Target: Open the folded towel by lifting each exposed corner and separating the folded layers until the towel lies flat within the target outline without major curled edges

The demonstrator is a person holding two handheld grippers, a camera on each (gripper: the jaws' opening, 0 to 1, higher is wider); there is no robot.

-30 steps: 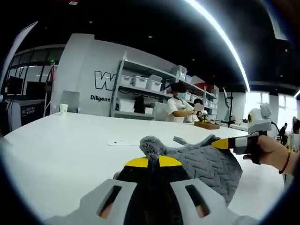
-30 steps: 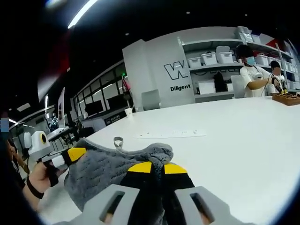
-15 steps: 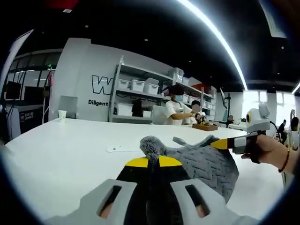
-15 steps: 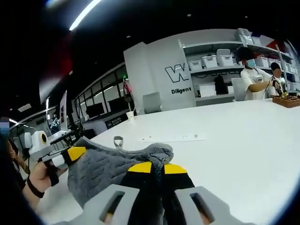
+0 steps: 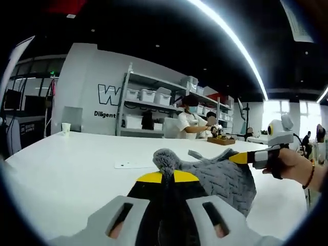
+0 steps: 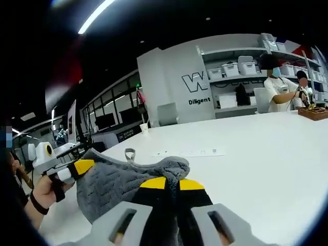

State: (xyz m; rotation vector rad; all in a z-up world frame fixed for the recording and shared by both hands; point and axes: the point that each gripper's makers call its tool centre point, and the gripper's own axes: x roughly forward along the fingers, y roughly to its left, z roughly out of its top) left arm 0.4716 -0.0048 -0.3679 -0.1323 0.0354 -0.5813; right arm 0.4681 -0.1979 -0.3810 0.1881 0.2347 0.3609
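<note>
White table, tongs pinching grey towel

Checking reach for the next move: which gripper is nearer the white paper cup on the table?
Left. The left gripper has the cup on its side of the towel; the right gripper holds the corner farther away.

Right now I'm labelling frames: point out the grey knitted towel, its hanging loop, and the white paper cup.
grey knitted towel (image 5: 223, 177), left gripper view, middle of hanging cloth
hanging loop (image 6: 130, 155), right gripper view, loop top
white paper cup (image 5: 65, 127), left gripper view, cup side
</note>
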